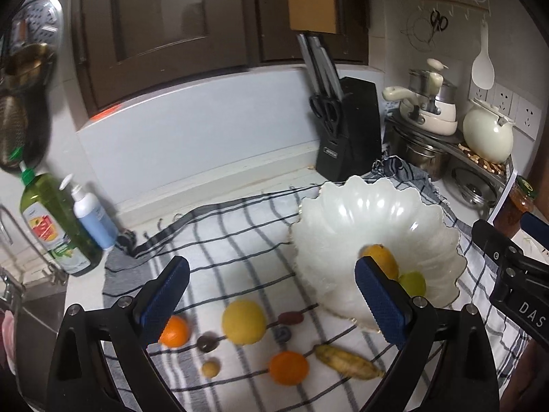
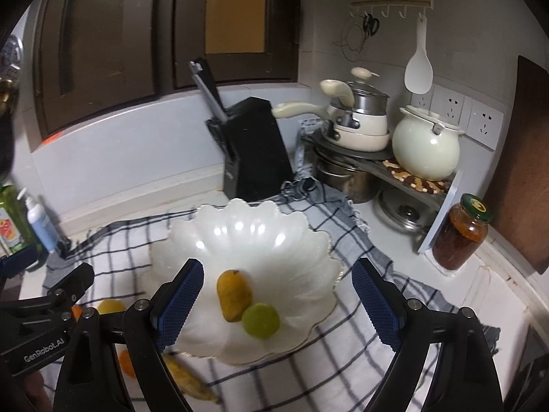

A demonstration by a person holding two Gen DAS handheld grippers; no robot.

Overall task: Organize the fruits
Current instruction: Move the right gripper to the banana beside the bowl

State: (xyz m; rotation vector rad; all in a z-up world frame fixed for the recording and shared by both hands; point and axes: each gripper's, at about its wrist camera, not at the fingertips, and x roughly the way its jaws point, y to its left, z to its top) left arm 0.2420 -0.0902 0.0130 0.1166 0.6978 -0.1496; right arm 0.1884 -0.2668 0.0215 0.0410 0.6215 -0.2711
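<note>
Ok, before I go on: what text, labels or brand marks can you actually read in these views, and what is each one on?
"GenRobot.AI": on the left gripper body, seen from the right wrist.
"DAS": cut off at the frame edge, on the right gripper body, seen from the left wrist.
Green bottle label: blurred, unreadable.
Knife block badge: too small to read.
Jar lid: a mark, not legible.

White letters "DAS" stand on the right gripper's body [image 1: 525, 305] at the left camera's edge — "GenRobot.AI" on the left gripper's body [image 2: 41, 343]; bottle labels are unreadable.
</note>
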